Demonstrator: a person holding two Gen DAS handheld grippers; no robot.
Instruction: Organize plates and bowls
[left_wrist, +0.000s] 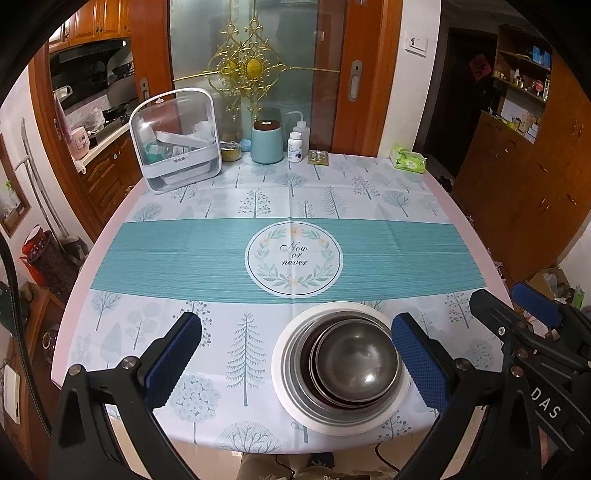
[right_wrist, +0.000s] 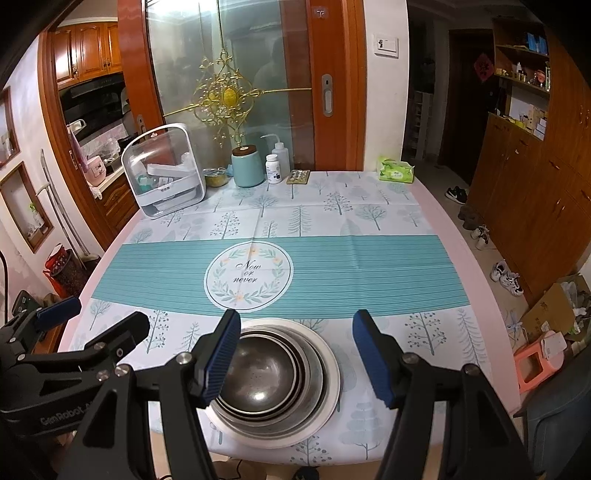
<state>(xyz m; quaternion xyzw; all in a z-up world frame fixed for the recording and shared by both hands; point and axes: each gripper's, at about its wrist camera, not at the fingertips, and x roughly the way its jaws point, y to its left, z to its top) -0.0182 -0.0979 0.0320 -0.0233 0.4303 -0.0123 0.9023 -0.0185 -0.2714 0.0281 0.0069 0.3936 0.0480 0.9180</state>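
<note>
A stack of nested metal bowls (left_wrist: 356, 363) sits inside a white plate (left_wrist: 291, 402) near the front edge of a dining table, on a tablecloth (left_wrist: 184, 254) printed with pale trees and crossed by a teal band bearing a wreath emblem (left_wrist: 294, 258) that reads "Now or never". Seen from the right wrist camera, the same bowls (right_wrist: 258, 376) and plate (right_wrist: 330, 363) lie between the spread blue-padded fingers of the right gripper (right_wrist: 291, 358), its jaws wide and holding nothing. The left gripper (left_wrist: 295, 362) is likewise spread wide and empty, its right pad just beside the plate's rim and its left pad well apart from it. Each gripper shows at the edge of the other's view, the two side by side over the table's near edge.

Along the table's far edge stand a white storage box with a clear lid (left_wrist: 177, 142), a teal canister with a dark lid (left_wrist: 266, 142), a white pill bottle (left_wrist: 294, 147), a squeeze bottle (left_wrist: 302, 131), a blister pack (left_wrist: 318, 157) and a green tissue pack (left_wrist: 408, 159). Behind them is a frosted glass sliding door with a gold ornament (left_wrist: 248, 68). Wooden cabinets (right_wrist: 535, 192) line the right wall, with shoes (right_wrist: 508, 277) on the floor beside them.
</note>
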